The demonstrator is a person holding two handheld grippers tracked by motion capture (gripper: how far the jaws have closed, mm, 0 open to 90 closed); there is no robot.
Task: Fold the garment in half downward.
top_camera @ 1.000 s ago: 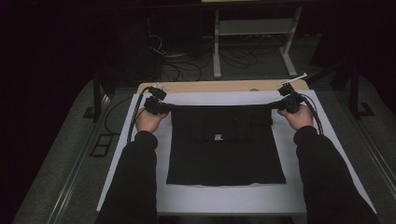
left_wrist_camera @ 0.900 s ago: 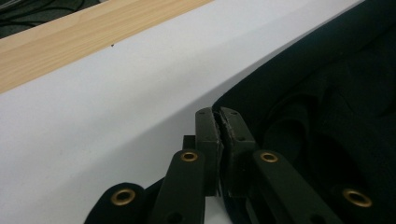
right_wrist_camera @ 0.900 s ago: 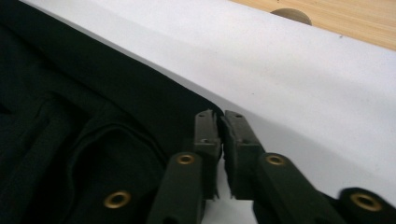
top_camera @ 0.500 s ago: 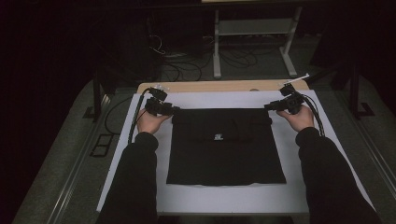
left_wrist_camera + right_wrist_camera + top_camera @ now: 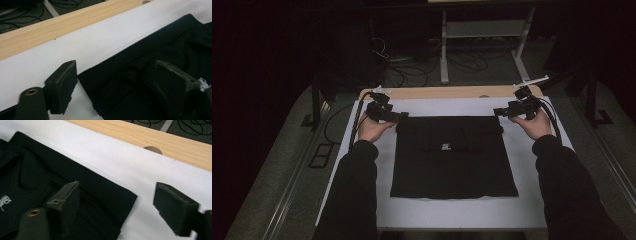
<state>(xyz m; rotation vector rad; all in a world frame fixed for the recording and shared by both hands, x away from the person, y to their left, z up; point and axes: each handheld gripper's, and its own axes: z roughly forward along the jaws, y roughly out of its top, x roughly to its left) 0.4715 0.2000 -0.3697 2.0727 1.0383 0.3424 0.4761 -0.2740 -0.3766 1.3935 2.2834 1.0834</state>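
Note:
A folded black garment (image 5: 452, 157) with a small white logo lies flat on the white table cover (image 5: 452, 212). My left gripper (image 5: 401, 116) hovers at its far left corner, jaws open. In the left gripper view the garment's corner (image 5: 140, 82) lies between and below the open jaws of the left gripper (image 5: 117, 82). My right gripper (image 5: 498, 112) is held just off the far right corner, open with nothing in it. In the right gripper view the garment's corner (image 5: 100, 197) sits under the left jaw of the right gripper (image 5: 117, 207), and white cover lies under the other.
A bare wooden strip (image 5: 447, 92) of the table runs along the far edge, with a round cable hole (image 5: 153, 150). Beyond it are a white metal stand (image 5: 482, 35) and floor cables (image 5: 392, 55). Dark floor surrounds the table.
Both grippers have let go of the garment's far corners and opened. The right gripper has drawn back to the right, off the cloth. The garment lies still.

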